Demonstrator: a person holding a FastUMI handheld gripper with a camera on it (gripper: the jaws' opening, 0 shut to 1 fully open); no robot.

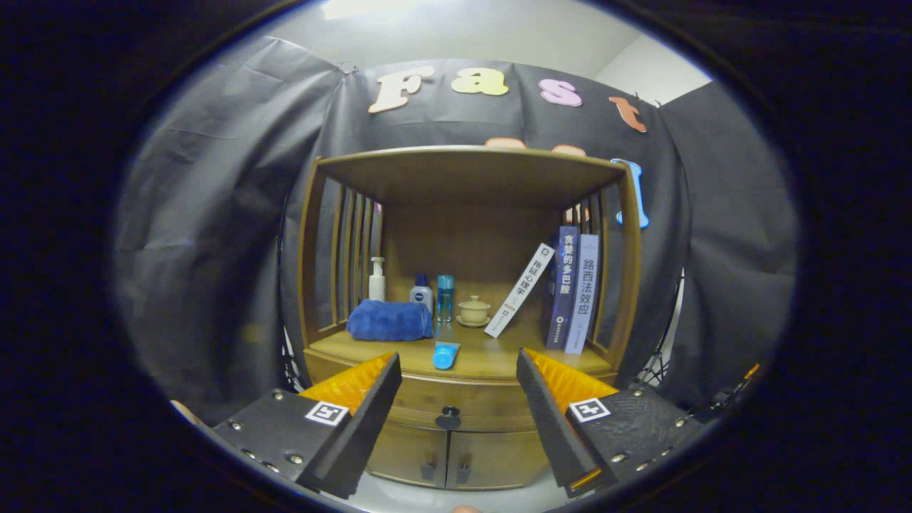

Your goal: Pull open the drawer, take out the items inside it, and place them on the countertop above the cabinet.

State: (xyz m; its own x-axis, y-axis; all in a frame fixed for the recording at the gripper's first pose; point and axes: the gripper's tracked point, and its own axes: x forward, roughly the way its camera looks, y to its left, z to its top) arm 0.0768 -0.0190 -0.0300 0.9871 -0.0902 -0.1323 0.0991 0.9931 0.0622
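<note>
A wooden cabinet stands ahead of me. Its drawer (456, 405) is closed, with a dark round knob (448, 417) at its middle, seen between my fingers. My gripper (456, 363) is open and holds nothing, some way back from the drawer front. The countertop (491, 360) above the drawer carries a blue tube (445, 354) lying near its front edge, just beyond my fingers. The inside of the drawer is hidden.
On the countertop sit a folded blue towel (389, 320), a white pump bottle (377, 279), two small bottles (434, 294), a lidded cup on a saucer (474, 311), one leaning book (519, 291) and two upright books (572, 292). Two small doors (449, 456) close the cabinet below the drawer.
</note>
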